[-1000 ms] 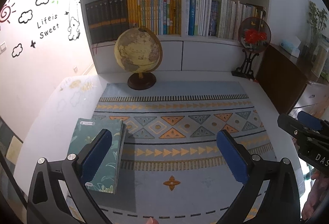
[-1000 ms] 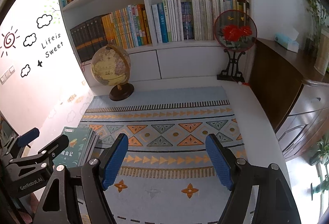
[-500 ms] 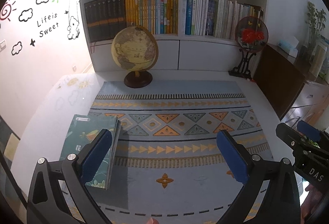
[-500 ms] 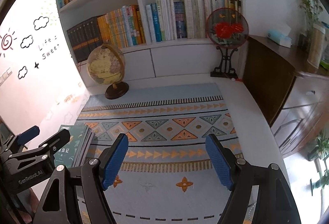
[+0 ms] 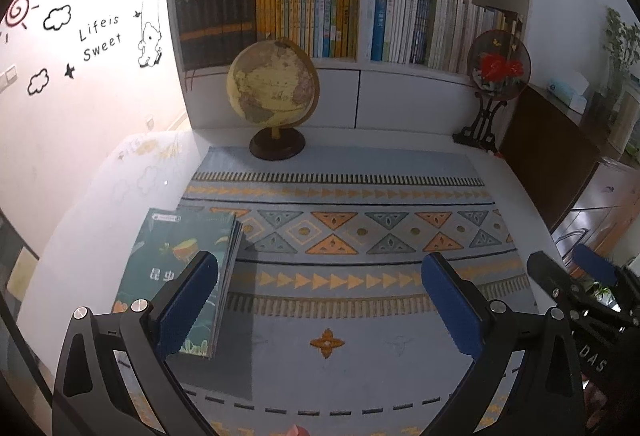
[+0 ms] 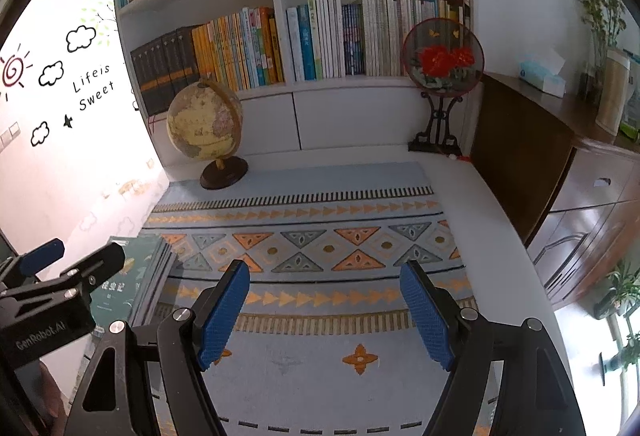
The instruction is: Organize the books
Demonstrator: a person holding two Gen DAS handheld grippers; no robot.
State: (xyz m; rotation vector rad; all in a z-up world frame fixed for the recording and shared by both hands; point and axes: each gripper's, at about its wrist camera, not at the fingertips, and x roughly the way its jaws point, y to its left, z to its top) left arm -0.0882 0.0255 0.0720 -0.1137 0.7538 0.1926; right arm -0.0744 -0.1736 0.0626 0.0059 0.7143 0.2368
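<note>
We see a globe (image 5: pixel 273 87) on a dark round base at the far edge of a patterned runner (image 5: pixel 360 316). To its right stands a round fan ornament (image 6: pixel 442 57) with red flowers, beside a dark wooden cabinet (image 6: pixel 532 147) carrying a tissue box (image 6: pixel 540 73).

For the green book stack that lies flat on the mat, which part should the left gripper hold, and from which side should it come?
Grip the stack of green books across its thickness at the right-hand edge, where the page edges face the open mat. It lies flat, so the open left gripper, now hovering beside it, probably has to roll sideways to reach it.
</note>
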